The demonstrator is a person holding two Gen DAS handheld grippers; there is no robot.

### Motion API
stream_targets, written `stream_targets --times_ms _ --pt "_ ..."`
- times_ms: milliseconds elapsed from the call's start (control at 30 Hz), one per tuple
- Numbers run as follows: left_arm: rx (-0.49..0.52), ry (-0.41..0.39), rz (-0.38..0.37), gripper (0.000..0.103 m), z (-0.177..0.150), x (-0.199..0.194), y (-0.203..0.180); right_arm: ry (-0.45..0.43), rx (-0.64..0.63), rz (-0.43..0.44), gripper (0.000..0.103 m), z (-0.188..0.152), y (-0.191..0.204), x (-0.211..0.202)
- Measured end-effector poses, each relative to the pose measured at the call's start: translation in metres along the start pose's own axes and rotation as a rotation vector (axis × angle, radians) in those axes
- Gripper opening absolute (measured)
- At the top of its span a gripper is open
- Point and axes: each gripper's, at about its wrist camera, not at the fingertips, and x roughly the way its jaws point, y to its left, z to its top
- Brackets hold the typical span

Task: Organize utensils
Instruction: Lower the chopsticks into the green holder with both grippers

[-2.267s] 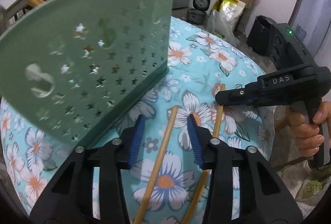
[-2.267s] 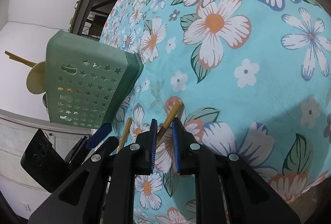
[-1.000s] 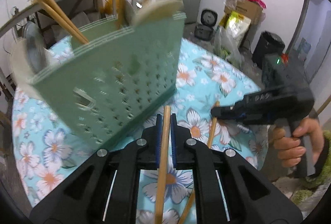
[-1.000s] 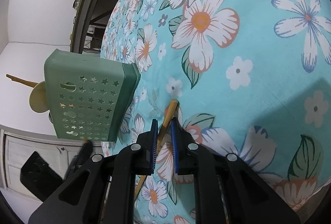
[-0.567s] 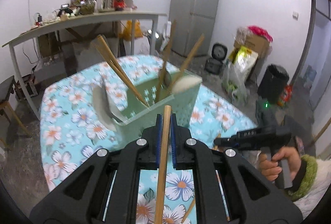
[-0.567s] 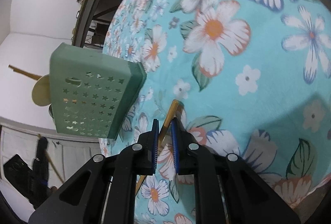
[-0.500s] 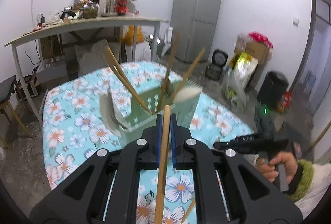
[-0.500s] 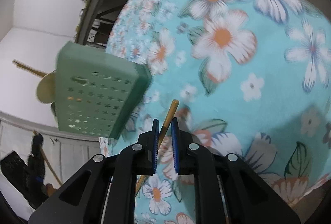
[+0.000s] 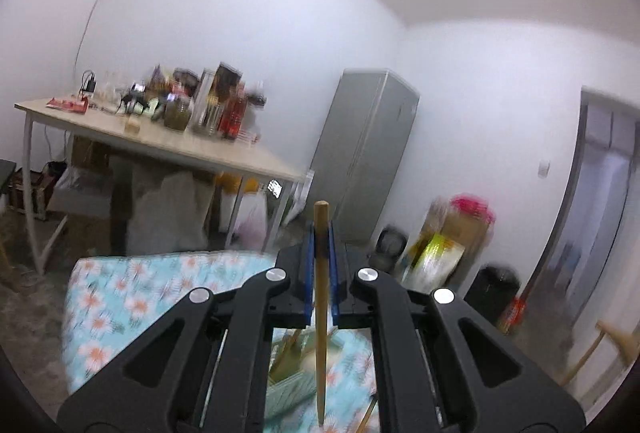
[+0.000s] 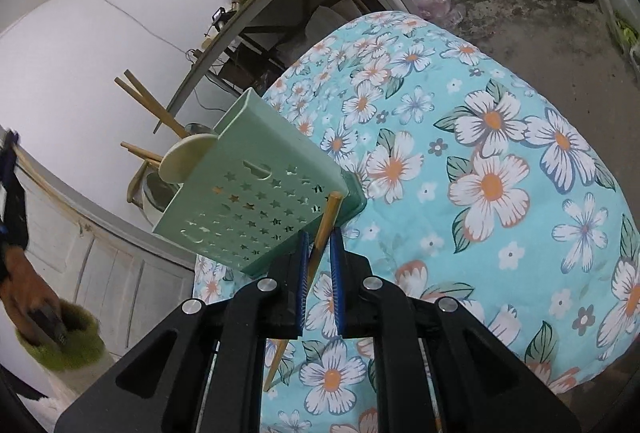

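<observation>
My left gripper [image 9: 320, 245] is shut on a wooden chopstick [image 9: 320, 317], lifted high and pointing level at the room. The green utensil holder [image 9: 288, 381] shows below between its arms. My right gripper [image 10: 320, 249] is shut on a second wooden chopstick [image 10: 327, 219], raised above the floral tablecloth [image 10: 500, 193]. The green star-perforated utensil holder [image 10: 256, 201] lies just beyond its tip and holds several chopsticks [image 10: 148, 101] and a cream spoon [image 10: 186, 157]. The left gripper [image 10: 10, 193] shows blurred at that view's left edge.
A long table [image 9: 160, 145] crowded with bottles and jars stands behind, and a grey fridge [image 9: 360, 161] stands in the corner. Bags, boxes and a black bin [image 9: 492, 293] line the right wall. The floral table's edge drops to a concrete floor [image 10: 560, 13].
My left gripper has risen and tilted up with its chopstick, so the holder dropped low in its view. My right gripper lifted its chopstick off the cloth and turned toward the holder.
</observation>
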Motion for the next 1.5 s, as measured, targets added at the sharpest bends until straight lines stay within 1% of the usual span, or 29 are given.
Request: stream_targets --times_ms 67,167,333,500,633,733,833,1067,1167,1233,1267,1300,1333,1367,1400,1433,1500 --pt "-0.006 -0.029 -0.004 0.006 0.011 0.006 -0.002 0.002 0.013 0.0 0.011 0.0 -0.004 -0.001" --pt "-0.014 -0.042 -0.003 0.006 0.018 0.017 0.0 0.001 0.024 -0.004 0.011 0.0 -0.008 -0.004" --pt "-0.01 -0.053 0.036 0.006 0.018 0.033 0.007 -0.001 0.035 -0.009 0.011 0.0 -0.012 -0.004" --pt "0.001 -0.056 0.067 0.006 0.018 0.041 0.012 0.004 0.04 -0.012 0.011 0.001 -0.013 -0.002" --pt "0.011 -0.042 0.09 0.006 0.015 0.05 0.019 0.004 0.041 -0.012 0.011 0.001 -0.013 -0.002" --pt "0.028 -0.02 0.114 0.006 0.005 0.058 0.021 0.005 0.041 -0.013 0.011 0.001 -0.014 -0.002" --pt "0.037 0.027 0.13 0.006 -0.01 0.071 0.025 0.005 0.039 -0.016 0.011 0.0 -0.013 -0.002" --pt "0.021 0.14 0.141 0.006 -0.043 0.095 0.035 -0.001 0.027 -0.016 0.011 -0.001 -0.011 -0.004" --pt "0.004 0.17 0.146 0.007 -0.051 0.098 0.04 -0.016 -0.002 -0.02 0.011 0.0 -0.006 -0.01" --pt "-0.008 0.178 0.149 0.014 -0.055 0.096 0.044 -0.031 -0.028 -0.022 0.011 0.002 0.001 -0.016" --pt "-0.012 0.178 0.154 0.021 -0.056 0.094 0.044 -0.039 -0.042 -0.022 0.011 0.003 0.004 -0.019" --pt "-0.015 0.176 0.157 0.025 -0.056 0.092 0.046 -0.045 -0.055 -0.018 0.01 0.004 0.008 -0.022" --pt "-0.018 0.173 0.16 0.027 -0.057 0.089 0.047 -0.052 -0.067 -0.014 0.01 0.005 0.012 -0.024" --pt "-0.02 0.171 0.162 0.03 -0.057 0.087 0.047 -0.059 -0.08 -0.013 0.01 0.006 0.016 -0.027" --pt "-0.021 0.169 0.166 0.036 -0.057 0.084 0.046 -0.07 -0.102 -0.009 0.009 0.008 0.022 -0.031" --pt "-0.021 0.164 0.173 0.038 -0.056 0.081 0.046 -0.079 -0.12 -0.001 0.009 0.009 0.028 -0.034" --pt "-0.021 0.155 0.183 0.047 -0.056 0.073 0.046 -0.102 -0.159 0.014 0.007 0.013 0.042 -0.043"
